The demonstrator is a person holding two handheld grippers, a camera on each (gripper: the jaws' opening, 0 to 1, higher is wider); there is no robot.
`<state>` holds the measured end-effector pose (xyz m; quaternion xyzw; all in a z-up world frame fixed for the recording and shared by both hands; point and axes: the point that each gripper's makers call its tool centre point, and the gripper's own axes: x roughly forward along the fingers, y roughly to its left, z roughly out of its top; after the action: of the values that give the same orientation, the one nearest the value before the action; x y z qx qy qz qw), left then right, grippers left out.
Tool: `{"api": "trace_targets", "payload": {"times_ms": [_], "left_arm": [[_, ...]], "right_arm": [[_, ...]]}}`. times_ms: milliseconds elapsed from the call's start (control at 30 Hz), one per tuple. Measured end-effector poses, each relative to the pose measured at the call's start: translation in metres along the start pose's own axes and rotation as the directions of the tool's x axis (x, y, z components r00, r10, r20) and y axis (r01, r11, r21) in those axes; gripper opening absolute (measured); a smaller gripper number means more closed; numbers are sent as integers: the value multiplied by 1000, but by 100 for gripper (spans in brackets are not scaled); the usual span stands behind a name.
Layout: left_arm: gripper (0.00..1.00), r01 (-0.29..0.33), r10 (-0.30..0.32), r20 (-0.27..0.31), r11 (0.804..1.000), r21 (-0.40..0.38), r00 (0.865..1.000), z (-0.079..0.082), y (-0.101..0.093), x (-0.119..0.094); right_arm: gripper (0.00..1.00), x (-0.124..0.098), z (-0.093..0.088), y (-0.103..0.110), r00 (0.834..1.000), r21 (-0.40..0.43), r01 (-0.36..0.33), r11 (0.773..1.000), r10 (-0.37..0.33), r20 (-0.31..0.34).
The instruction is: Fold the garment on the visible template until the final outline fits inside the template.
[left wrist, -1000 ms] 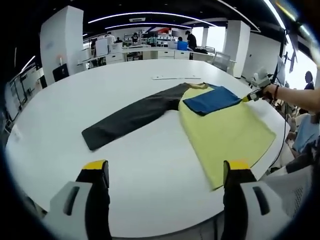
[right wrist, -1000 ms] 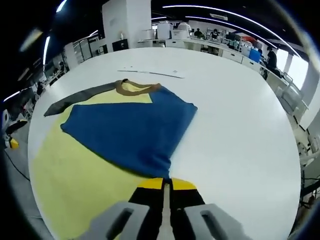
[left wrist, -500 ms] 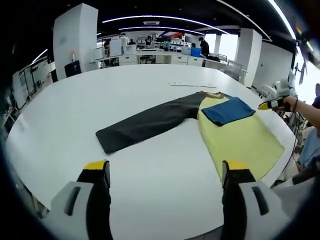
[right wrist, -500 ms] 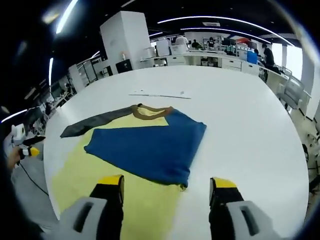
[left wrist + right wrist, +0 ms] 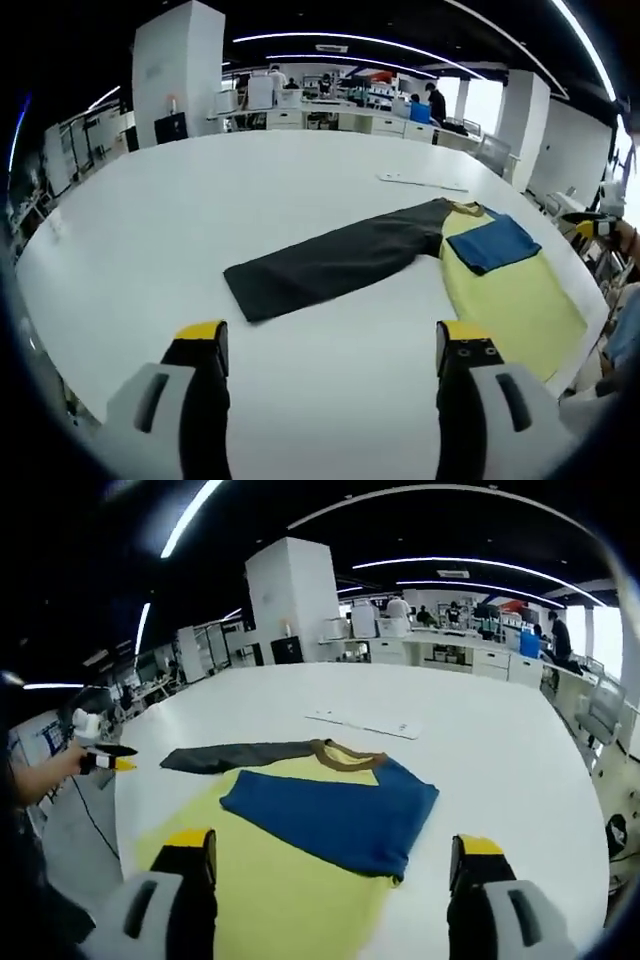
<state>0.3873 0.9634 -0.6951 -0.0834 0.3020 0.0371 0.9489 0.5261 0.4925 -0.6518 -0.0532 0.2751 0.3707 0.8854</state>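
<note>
- The long-sleeved cloth garment with a pale yellow body lies flat on the round white counter, at its edge nearest the right tongs.
- The blue sleeve is folded across the yellow body below the brown collar; judged from this, the first fold is complete.
- The dark grey sleeve extends straight out over the counter, unfolded. The body also shows no fold, so most of the task remains.
- A thin white strip lies beyond the collar; whether it belongs to the template cannot be told.
- The left tongs are released, jaws wide apart above bare counter, well short of the grey sleeve.
- The right tongs are released, jaws spread over the yellow body, holding nothing.
- One second earlier the right tongs were clenched at the blue sleeve's edge; they have since let go and drawn back.
- The left gripper view now places the grey sleeve nearer its centre.
</note>
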Motion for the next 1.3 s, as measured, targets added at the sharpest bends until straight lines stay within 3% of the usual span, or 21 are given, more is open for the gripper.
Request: {"api": "trace_targets", "payload": {"times_ms": [400,800,867,1200,1300], "left_arm": [[77,-64,64,-16,998,-3,998,1,19,18],[54,-137,137,-7,983,-118,990,-2,46,40],[51,-154,154,-15,982,-104,988,-4,50,44],[34,-225,222,-42,970,-88,974,-22,61,61],[30,-267,264,-59,963,-41,963,-24,63,63]], "right_arm": [[100,-26,-8,32,1000,-59,-4,998,5,11],[99,-47,-30,38,998,-14,62,998,-62,5],[99,-47,-31,40,998,20,60,998,-60,10],[98,-50,-34,34,994,3,111,994,-111,-4],[97,-51,-33,33,993,27,114,993,-115,8]]}}
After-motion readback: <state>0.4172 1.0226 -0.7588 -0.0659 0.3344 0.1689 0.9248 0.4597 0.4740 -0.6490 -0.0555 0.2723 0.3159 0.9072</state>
